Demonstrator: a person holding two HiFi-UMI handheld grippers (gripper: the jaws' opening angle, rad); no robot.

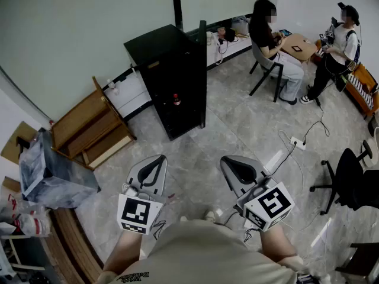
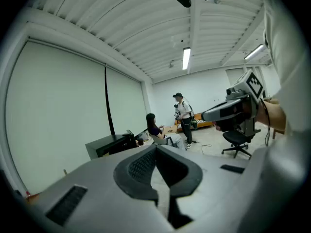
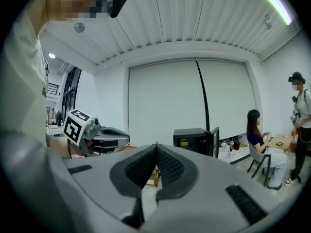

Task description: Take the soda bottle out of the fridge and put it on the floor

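Observation:
A small black fridge [image 1: 169,70] stands on the tiled floor ahead with its door [image 1: 202,64] swung open. On a shelf inside it stands the dark soda bottle [image 1: 176,99] with a red cap. Both grippers hang low in front of me, well short of the fridge. My left gripper [image 1: 161,158] is shut with nothing between its jaws, and so is my right gripper [image 1: 225,159]. The fridge [image 2: 108,145] appears far off in the left gripper view. In the right gripper view the fridge [image 3: 192,139] and its open door [image 3: 214,141] lie ahead; the bottle is not visible there.
A tilted wooden shelf unit [image 1: 89,129] and a bagged bin [image 1: 50,170] lie at the left. A seated person [image 1: 269,37] and a standing person [image 1: 337,46] are by a table at the back right. A power strip [image 1: 298,142] with cables and an office chair [image 1: 349,179] are at the right.

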